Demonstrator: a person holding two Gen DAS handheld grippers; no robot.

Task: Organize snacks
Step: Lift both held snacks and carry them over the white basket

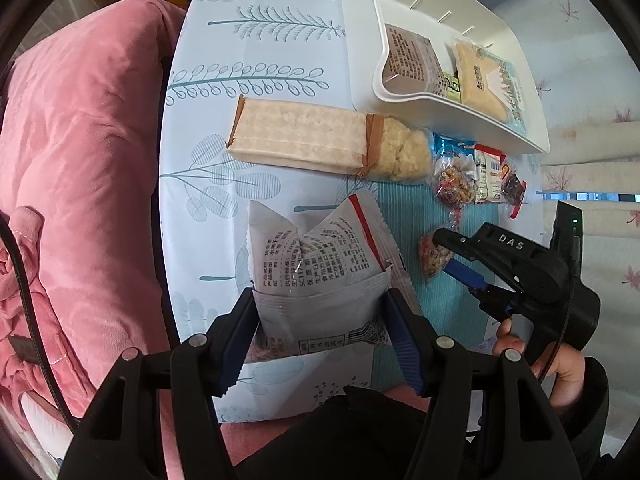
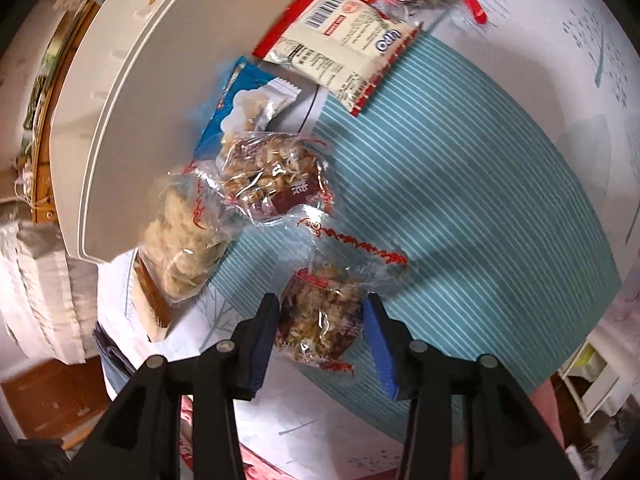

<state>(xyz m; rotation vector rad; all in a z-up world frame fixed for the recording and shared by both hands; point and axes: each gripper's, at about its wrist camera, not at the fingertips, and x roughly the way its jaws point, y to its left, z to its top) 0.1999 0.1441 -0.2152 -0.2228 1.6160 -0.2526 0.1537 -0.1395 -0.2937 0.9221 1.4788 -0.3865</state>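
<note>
Two packets sit between jaws: the grey packet (image 1: pixel 320 276) is clenched by the left gripper (image 1: pixel 320 332). The nut bar (image 2: pixel 320 320) is straddled by the released jaws of the right gripper (image 2: pixel 320 336), its long axis along the fingers.

The left black two-finger gripper with blue ribbed pads (image 1: pixel 322 332) points toward twelve o'clock, its jaws closed against both sides of a grey foil snack packet (image 1: pixel 316 280). The right black two-finger gripper with blue pads (image 2: pixel 320 332) reaches toward twelve o'clock with its jaws spread around a clear-wrapped nut brittle piece (image 2: pixel 324 316), the left pad touching the wrapper. A bare hand (image 1: pixel 540 352) grips its handle at four o'clock in the left wrist view.
</note>
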